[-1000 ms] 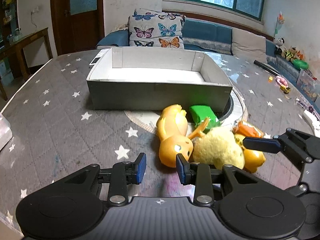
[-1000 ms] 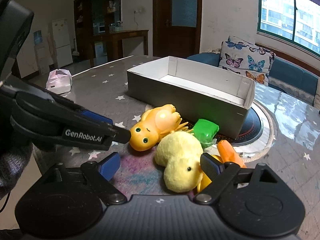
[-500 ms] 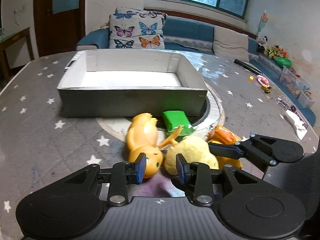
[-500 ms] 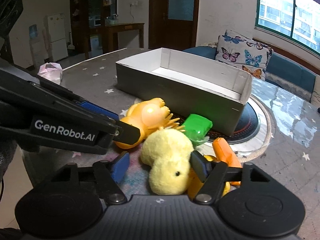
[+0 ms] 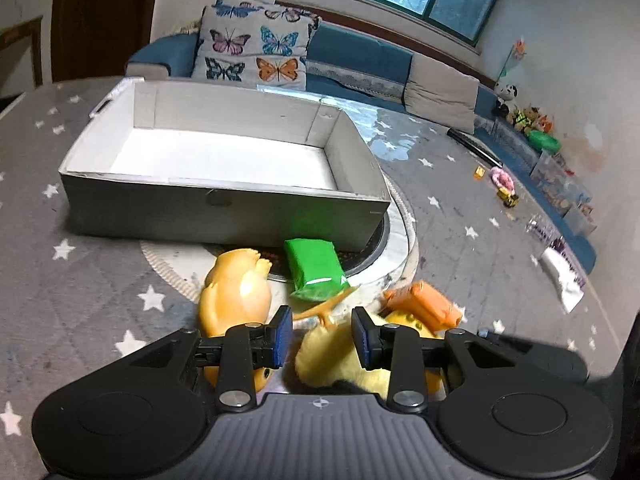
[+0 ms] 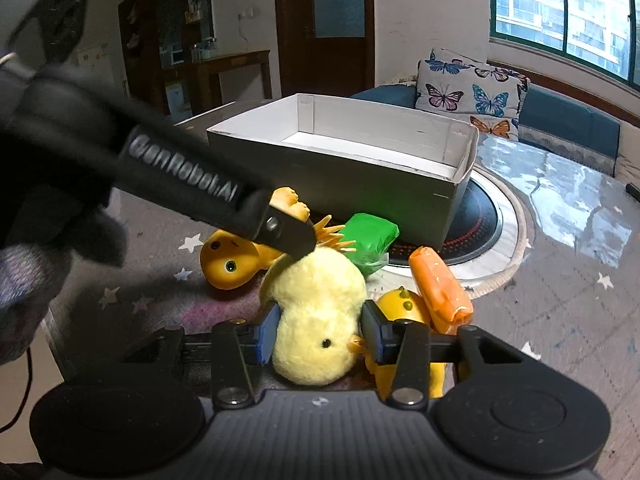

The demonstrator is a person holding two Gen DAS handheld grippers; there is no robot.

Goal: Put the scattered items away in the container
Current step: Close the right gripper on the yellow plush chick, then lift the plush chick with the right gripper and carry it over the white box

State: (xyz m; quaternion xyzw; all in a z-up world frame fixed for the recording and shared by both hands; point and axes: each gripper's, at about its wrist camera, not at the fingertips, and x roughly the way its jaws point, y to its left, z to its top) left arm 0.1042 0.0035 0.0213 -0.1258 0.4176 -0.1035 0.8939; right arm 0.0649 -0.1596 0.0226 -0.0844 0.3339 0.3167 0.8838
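Both right tongs (image 6: 318,330) pads flank the yellow plush chick (image 6: 316,312).

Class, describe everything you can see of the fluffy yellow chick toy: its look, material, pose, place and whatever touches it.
The yellow plush chick is a soft, fuzzy, pale yellow toy, rounded, with a small black eye and an orange beak. It lies on the star-patterned tablecloth in front of the grey box. The right gripper straddles its head, pads against its sides. The left gripper's finger touches its back end. An orange rubber toy lies just behind it.
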